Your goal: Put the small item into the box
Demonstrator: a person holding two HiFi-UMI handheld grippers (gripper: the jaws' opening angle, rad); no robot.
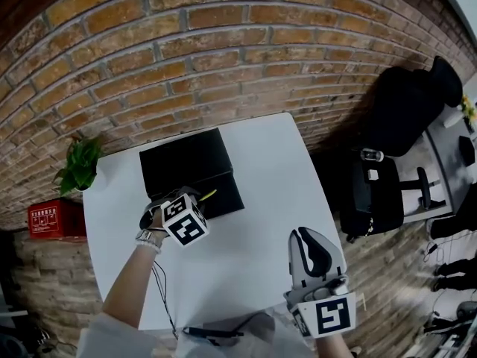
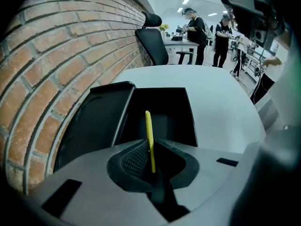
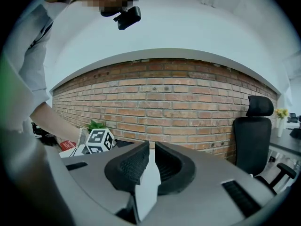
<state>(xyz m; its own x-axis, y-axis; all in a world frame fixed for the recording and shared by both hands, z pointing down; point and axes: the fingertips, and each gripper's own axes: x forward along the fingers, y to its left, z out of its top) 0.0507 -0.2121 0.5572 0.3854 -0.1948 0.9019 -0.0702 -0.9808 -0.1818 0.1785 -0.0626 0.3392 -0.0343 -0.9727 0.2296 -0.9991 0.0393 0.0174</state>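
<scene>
Our left tool is clamped on the small item, a thin yellow strip, which stands up on edge between the jaws. We hold it low over the near edge of the open black box, so that it would fall inside once let go. We judge the drop itself is not yet made. The lid lies folded back toward the brick wall, leaving the opening free on our side. The box sits at the far part of the white bench, close to the wall.

Our right tool waits well apart, near the front right of the bench. Its jaws stand with only a narrow gap, and nothing is in it but the pale bench surface behind. We judge it has no part in this step.

The strip is seen edge-on, so we cannot tell its width or what it is made of. The floor of the box is dark and we cannot make out whether anything lies in it. In the head view the marker cube hides most of the grip.
</scene>
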